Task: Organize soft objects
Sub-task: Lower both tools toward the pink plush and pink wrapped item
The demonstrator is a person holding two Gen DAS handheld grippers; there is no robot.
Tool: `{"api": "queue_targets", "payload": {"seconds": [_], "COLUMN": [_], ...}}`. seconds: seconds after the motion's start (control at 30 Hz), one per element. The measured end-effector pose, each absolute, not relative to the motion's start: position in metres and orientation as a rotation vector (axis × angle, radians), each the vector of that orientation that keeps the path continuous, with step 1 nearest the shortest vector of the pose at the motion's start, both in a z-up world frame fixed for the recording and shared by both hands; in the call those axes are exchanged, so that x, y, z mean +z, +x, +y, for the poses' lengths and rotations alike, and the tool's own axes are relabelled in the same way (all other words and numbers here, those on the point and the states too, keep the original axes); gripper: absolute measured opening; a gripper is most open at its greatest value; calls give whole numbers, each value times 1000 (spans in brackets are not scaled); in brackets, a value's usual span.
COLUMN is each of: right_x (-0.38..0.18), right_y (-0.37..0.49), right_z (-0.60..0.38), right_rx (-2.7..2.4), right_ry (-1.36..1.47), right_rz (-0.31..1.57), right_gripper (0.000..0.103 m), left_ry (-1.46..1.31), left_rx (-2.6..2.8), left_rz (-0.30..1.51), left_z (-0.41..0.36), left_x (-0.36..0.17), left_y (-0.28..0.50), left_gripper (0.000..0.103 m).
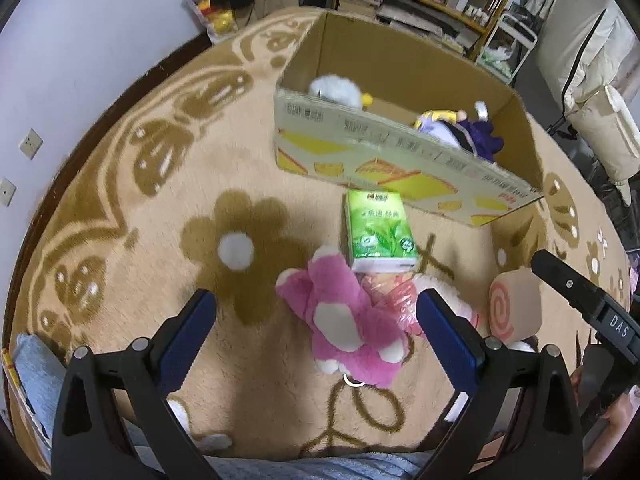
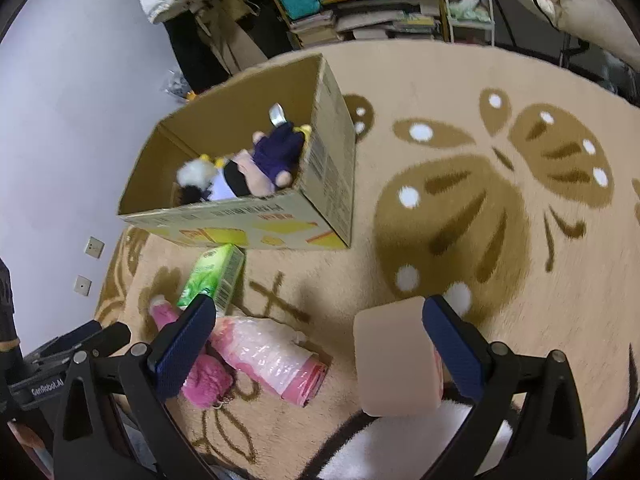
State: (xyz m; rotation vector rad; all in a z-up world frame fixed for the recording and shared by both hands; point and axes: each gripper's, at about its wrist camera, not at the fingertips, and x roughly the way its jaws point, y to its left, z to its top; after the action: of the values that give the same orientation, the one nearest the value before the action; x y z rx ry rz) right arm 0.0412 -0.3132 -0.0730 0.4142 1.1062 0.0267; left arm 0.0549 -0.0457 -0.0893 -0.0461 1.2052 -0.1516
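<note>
Our left gripper (image 1: 316, 320) is spread wide and holds nothing; between its blue fingers (image 1: 188, 336) we see the pink plush toy (image 1: 344, 324) lying on the rug (image 1: 120, 216), not touched by either pad. Just past the toy lies a pink plastic-wrapped roll (image 1: 390, 300), and beyond that a green tissue pack (image 1: 378, 232) rests on the rug close to the front wall of the cardboard box (image 1: 384, 168). To the right of the toy sits a beige roll-shaped cushion (image 1: 516, 304) with a pink swirl on its end.

Our right gripper (image 2: 320, 344) is also wide open and grips nothing. The beige cushion (image 2: 394, 360) stands just inside its right finger; we cannot tell whether the pad touches it. The left finger passes over the pink toy (image 2: 204, 376) and the wrapped roll (image 2: 272, 356), with the tissue pack (image 2: 216, 276) just beyond.

In the box (image 2: 320, 184) we see a doll in dark purple clothes (image 2: 276, 156) and a fluffy white plush (image 2: 194, 172). Shelves (image 2: 360, 4) with books stand behind the rug (image 2: 500, 240).
</note>
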Motion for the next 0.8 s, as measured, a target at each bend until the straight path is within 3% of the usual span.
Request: {"api": "queue_targets", "payload": {"seconds": [0.67, 0.8], "right_x": [-126, -135], "right_y": [65, 68], "right_z": [-314, -317], "right_rx": [-98, -121], "right_ry": [363, 368], "right_rz": [1300, 1327], "right_gripper": [103, 92], "left_ry": [38, 53], "left_rx": [-153, -161], "left_rz": [1398, 1429], "left_z": [-68, -73], "left_x": [-147, -155], "left_y": [64, 65], "left_gripper": [99, 99]}}
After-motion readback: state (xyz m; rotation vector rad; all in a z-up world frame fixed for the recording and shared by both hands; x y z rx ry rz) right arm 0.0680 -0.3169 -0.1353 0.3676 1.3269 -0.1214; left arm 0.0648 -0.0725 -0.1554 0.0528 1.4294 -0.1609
